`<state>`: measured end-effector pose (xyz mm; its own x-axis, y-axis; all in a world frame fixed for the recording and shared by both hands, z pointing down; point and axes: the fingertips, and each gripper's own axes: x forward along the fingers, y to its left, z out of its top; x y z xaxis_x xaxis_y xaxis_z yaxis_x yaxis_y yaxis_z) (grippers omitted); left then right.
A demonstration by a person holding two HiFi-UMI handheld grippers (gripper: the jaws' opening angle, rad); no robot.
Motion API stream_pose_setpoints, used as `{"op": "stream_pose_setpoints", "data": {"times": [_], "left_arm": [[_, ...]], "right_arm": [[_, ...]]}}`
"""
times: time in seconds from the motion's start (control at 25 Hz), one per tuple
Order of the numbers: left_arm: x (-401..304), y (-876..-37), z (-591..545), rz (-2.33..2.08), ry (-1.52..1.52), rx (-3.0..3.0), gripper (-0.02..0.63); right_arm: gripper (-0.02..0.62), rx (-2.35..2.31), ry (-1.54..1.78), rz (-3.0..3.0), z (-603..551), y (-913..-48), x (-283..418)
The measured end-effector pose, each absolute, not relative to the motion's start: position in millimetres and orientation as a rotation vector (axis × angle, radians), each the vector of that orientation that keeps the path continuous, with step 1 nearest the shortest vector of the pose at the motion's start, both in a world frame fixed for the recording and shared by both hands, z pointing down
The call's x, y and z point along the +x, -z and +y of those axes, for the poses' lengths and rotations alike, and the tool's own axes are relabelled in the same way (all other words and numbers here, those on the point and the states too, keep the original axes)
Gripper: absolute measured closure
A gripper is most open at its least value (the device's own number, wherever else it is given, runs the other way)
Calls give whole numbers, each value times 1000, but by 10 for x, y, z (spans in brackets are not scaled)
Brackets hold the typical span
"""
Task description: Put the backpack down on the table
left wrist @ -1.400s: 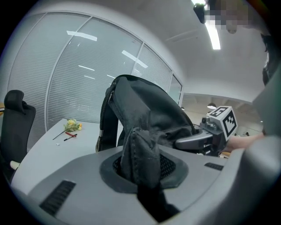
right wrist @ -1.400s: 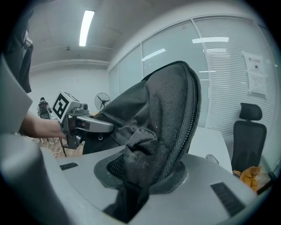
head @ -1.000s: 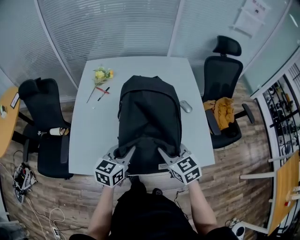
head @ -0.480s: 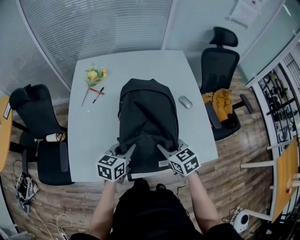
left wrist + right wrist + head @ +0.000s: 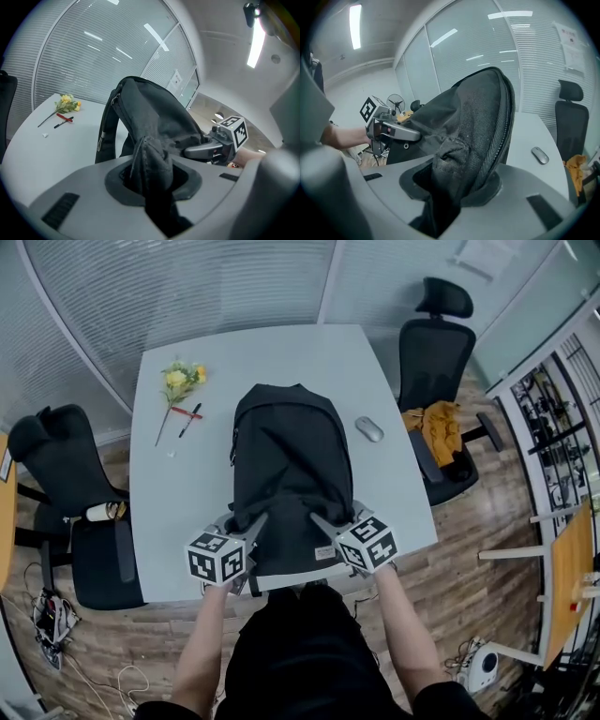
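backpack [image 5: 291, 465] central, mouse [image 5: 369, 429] right, flower [image 5: 178, 381] left

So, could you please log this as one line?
black fabric backpack: on grey table; left tool: opening on fabric; right tool: opening on fabric

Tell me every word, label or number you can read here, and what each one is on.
Nothing here can actually be read.
Paper notice on the glass wall: print too blurred to read.
Small pale tag on the backpack: too small to read.
Marker cube: black-and-white square pattern only, no letters or digits.
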<state>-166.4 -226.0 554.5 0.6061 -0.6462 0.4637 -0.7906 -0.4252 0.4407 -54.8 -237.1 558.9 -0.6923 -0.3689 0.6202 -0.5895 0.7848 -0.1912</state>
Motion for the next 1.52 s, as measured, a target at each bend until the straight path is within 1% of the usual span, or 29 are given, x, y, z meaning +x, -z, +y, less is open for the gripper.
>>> {"op": "stream_pose_setpoints", "data": {"times": [0.4, 1.08, 1.52], "left_arm": [[-1731, -5615, -2407, -1140, -294, 2166, 508], [-1923, -5816, -2803, -1172, -250, 2079, 449], [-2039, -5995, -3090, -1165, -274, 1983, 410]], "right_arm": [[454, 714, -549, -2420, -2554, -5608, -579], [408, 686, -606, -2425, -3005, -5754, -649], [367, 686, -719, -2387, -3342, -5895, -667]]}}
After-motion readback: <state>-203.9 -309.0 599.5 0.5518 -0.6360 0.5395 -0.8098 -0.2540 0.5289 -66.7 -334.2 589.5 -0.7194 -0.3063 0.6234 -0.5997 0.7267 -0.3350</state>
